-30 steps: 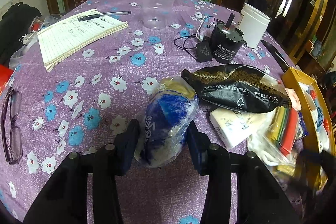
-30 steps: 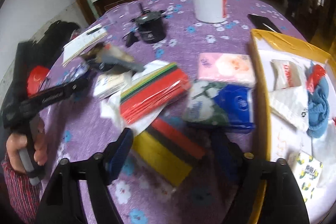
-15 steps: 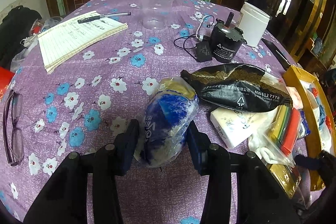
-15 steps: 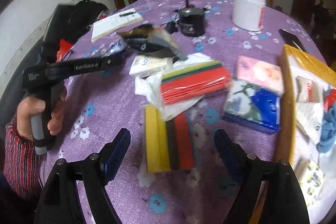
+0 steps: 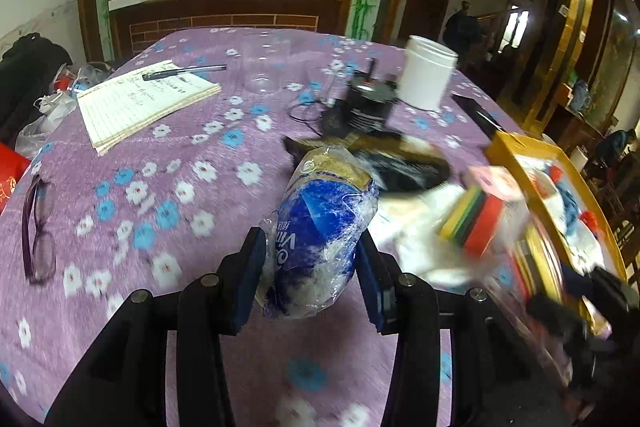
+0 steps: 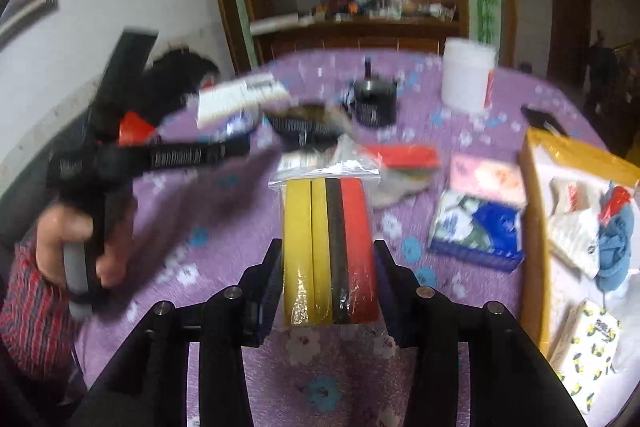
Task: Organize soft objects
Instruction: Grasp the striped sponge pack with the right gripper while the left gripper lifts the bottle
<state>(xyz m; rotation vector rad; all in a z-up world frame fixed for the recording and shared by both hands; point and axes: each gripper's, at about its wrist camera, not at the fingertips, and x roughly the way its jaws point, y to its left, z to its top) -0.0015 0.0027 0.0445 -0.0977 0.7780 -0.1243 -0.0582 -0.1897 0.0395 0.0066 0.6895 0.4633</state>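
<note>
Left wrist view: one blue and white tissue pack [image 5: 320, 239] in crinkled plastic sits clamped between the two pads of the left claw [image 5: 312, 279], lifted clear of the purple flowered counter [image 5: 168, 195]. On the counter lie one lined notepad [image 5: 144, 103] with one pen [image 5: 184, 72] across it, one pair of glasses [image 5: 36, 227], one clear cup [image 5: 266, 67], one white jar [image 5: 428, 71], one small black motor [image 5: 368, 103] and one black foil pouch [image 5: 400, 163]. One yellow tray [image 5: 516, 155] stands at the right edge. Against the earlier frame the grip is unchanged, but the pack now stands higher against the counter.

Right wrist view: the right claw [image 6: 328, 283] has just been closing and now presses its pads on one bagged set of foam sheets [image 6: 328, 247], two yellow, one black, one red. Half a second ago the pads stood wide with the set lying between them. Beyond lie one pink tissue pack [image 6: 486, 179], one blue and green tissue pack [image 6: 476, 227] and a second bag of red sheets [image 6: 404, 155]. The person's left hand [image 6: 76, 239] grips its tool at left, blurred.
</note>
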